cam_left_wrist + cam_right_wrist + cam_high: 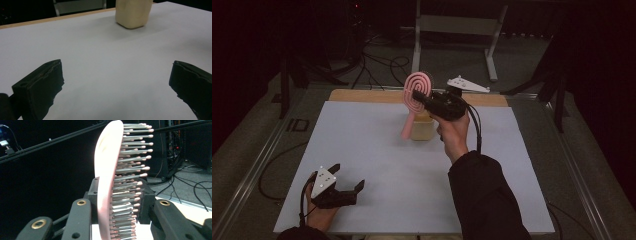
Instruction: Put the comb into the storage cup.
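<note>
right hand-held gripper (424, 100) grasps pink hairbrush (416, 95) | left hand-held gripper (346, 179) released | we keep brush upright over cream cup (422, 127)

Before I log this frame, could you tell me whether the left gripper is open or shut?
Open. The left gripper has its jaws set wide apart with bare white table between them, holding nothing.

The high view looks forward and down over the white table (377, 165). The left gripper view skims low across it toward the cream container (133, 12) — shared with the high view (423, 127). The right gripper view faces outward, close on the pink hairbrush (110, 182).
</note>
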Available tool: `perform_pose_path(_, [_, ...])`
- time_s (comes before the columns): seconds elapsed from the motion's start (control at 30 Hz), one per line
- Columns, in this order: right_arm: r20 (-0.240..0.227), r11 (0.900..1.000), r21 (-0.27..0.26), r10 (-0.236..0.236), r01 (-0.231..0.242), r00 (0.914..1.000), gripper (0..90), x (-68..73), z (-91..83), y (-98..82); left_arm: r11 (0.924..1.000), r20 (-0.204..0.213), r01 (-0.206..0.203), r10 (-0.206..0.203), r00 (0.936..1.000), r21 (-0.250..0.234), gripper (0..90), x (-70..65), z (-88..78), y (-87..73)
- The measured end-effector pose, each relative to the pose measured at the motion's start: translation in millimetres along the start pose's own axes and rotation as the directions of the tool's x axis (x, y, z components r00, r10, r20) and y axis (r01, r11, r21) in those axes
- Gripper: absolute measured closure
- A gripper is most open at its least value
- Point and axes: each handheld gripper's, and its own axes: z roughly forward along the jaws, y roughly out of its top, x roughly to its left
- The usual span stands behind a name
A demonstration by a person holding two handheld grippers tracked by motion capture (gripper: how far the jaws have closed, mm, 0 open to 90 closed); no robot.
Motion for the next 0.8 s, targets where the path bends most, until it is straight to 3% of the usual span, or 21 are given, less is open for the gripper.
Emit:
perform_pose_path(0.43, [0.031, 1.000, -0.014, 0.004, -0.004, 0.9995, 64.6, -1.8, 4.7, 8.4, 1.0000, -0.001, 0.002, -0.002, 1.0000, -0.004, 0.2, 0.0, -0.3, 0.1])
perform_pose_path(0.8, [0.080, 1.000, 0.010, -0.011, 0.010, 0.9968, 64.6, -4.9, 11.7, 14.7, 1.0000, -0.002, 0.002, -0.002, 1.0000, -0.003, 0.2, 0.5, -1.0, 0.2])
